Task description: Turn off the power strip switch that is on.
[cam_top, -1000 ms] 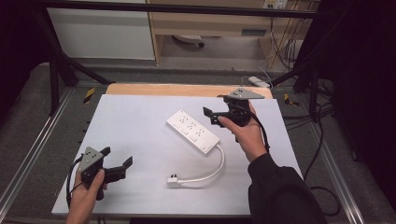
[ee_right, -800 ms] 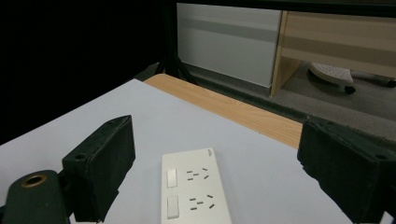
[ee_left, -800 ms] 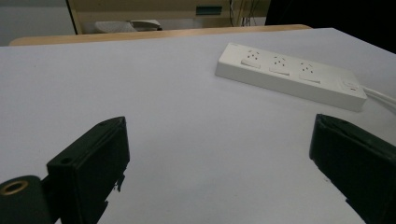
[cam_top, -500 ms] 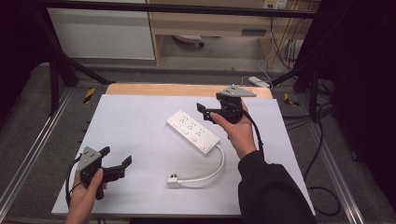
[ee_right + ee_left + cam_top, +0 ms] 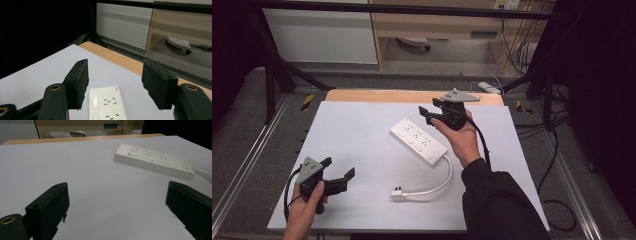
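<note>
The white power strip [image 5: 418, 141] lies unmoved mid-table, cord [image 5: 435, 182] curling toward the person, while the right gripper [image 5: 432, 112], jaws apart, has drifted left above its far end, and the left gripper [image 5: 338, 170] stays gaping near the front-left corner

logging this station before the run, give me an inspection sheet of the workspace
surface: white table top, wooden strip along its far edge.
job's things: white power strip lying flat, three outlets facing up; its plug lies loose on the table, unplugged.
clutter: nothing seen on the table.
grippers: left tool open, low near the front left corner, holding nothing; right tool open, just above the strip's far end, holding nothing.
cables: strip's white cord curves to the plug; black cable trails from the right tool.
surroundings: black frame bars, wooden desk behind, loose wires on the floor at right.
</note>
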Demonstrator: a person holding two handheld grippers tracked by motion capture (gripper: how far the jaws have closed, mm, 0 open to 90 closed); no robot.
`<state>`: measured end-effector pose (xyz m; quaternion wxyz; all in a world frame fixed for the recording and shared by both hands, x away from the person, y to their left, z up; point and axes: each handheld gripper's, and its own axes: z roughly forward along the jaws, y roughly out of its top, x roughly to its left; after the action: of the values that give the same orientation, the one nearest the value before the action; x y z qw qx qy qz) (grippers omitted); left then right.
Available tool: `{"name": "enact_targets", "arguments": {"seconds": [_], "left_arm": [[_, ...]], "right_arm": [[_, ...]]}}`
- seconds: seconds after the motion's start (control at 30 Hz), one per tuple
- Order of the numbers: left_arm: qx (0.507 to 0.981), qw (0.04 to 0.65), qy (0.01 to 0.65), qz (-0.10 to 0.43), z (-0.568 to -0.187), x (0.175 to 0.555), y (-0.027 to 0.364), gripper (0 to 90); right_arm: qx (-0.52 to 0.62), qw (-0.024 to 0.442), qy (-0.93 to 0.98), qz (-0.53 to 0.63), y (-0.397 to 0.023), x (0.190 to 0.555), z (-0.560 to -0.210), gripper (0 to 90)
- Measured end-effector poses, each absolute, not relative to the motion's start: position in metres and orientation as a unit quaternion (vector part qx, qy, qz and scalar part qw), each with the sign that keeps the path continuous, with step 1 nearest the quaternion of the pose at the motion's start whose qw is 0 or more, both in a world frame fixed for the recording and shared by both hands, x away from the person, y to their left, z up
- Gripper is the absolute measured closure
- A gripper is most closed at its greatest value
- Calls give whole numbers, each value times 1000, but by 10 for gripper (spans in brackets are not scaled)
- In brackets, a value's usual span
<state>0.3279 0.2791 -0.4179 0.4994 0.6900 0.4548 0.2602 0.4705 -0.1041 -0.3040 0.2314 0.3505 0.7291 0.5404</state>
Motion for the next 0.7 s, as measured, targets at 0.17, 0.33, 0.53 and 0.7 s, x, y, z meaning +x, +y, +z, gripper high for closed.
{"name": "enact_targets", "arguments": {"seconds": [0.17,0.33,0.53,0.7], "left_arm": [[690,500,455,260,-418,328,280,50],[693,498,452,259,-419,328,278,50],[694,498,452,259,-418,328,278,50],[694,497,452,259,-419,328,278,52]], "right_arm": [[344,231,733,539,-98,472,-303,527],[335,235,731,547,-92,475,-302,687],[329,238,727,553,-85,480,-305,835],[335,235,728,550,-81,489,-310,883]]}}
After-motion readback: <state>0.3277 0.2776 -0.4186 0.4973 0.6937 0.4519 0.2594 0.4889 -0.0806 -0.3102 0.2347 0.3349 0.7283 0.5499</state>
